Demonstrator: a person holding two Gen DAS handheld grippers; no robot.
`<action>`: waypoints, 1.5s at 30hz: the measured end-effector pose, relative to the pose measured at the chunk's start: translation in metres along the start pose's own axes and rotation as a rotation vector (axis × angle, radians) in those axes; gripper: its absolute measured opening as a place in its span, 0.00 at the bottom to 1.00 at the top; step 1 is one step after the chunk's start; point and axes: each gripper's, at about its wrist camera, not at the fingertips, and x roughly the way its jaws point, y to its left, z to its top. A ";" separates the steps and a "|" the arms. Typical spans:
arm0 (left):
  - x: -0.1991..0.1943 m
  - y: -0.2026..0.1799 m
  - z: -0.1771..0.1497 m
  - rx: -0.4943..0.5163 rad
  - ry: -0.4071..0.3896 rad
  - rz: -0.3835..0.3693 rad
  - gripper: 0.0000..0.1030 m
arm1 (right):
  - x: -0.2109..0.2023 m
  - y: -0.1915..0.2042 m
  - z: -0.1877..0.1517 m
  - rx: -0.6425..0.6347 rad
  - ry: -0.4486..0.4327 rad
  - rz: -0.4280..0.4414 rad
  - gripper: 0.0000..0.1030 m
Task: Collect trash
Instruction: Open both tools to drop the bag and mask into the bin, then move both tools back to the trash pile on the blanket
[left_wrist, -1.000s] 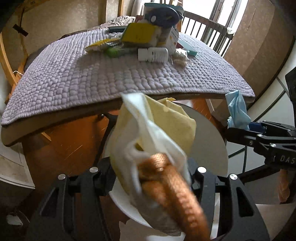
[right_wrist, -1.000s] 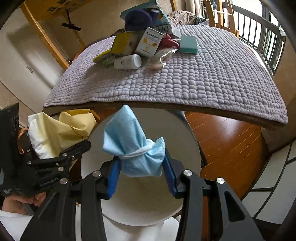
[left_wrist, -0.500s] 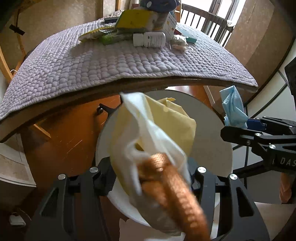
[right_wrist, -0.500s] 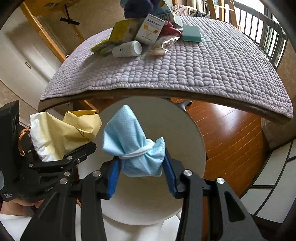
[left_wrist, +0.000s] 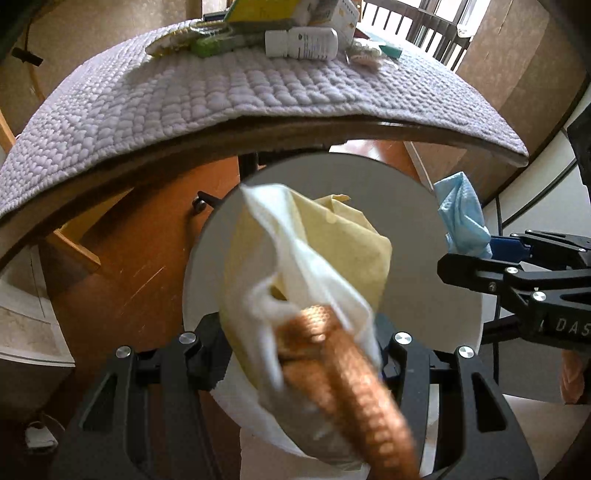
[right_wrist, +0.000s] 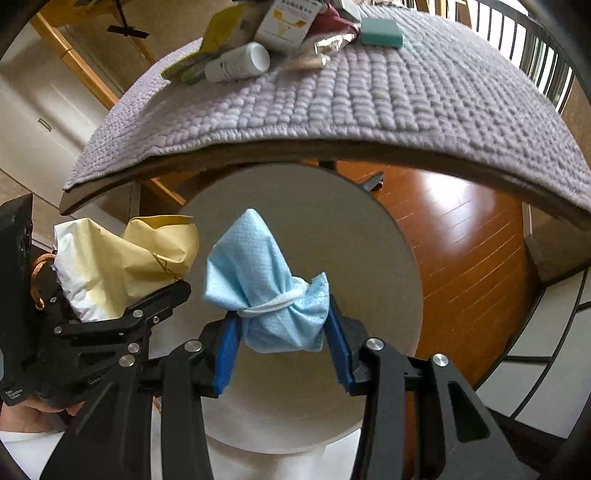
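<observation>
I hold two pieces of trash, one in each gripper, both above the one round white bin (right_wrist: 373, 236) that stands just below the near edge of the table.

My right gripper (right_wrist: 282, 334) is clenched on a blue paper wad (right_wrist: 264, 291): the blue pads press it from both sides. It is one wad, crumpled and cinched at its waist by a white band, so it swells above and below the tie. Its long axis runs up and away from my fingers, the pointed end aimed at the far rim of the bin.

My left gripper (left_wrist: 301, 354) grasps a yellow-and-white wrapper (left_wrist: 306, 266), one crumpled bundle of pale yellow paper with a white layer folded over it. It stands lengthwise out from between the jaws, its peaked tip toward the far rim of the bin. A coppery braided cord (left_wrist: 354, 387) lies across its near end, blurred.

Past the bin, the table wears a lilac quilted mat (right_wrist: 369, 99). On it I count one white bottle (right_wrist: 238, 62) lying on its side, one teal sponge (right_wrist: 380, 32), and a heap of boxes and packets too jumbled to count.
</observation>
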 end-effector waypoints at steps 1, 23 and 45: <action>0.003 0.000 0.000 0.000 0.003 0.001 0.56 | 0.002 0.000 0.000 0.003 0.006 -0.001 0.41; 0.022 -0.001 0.011 0.027 0.048 -0.003 0.56 | 0.022 -0.005 -0.003 0.034 0.045 -0.001 0.43; -0.077 0.036 0.053 -0.073 -0.277 -0.014 0.92 | -0.086 -0.022 0.039 0.101 -0.339 -0.084 0.76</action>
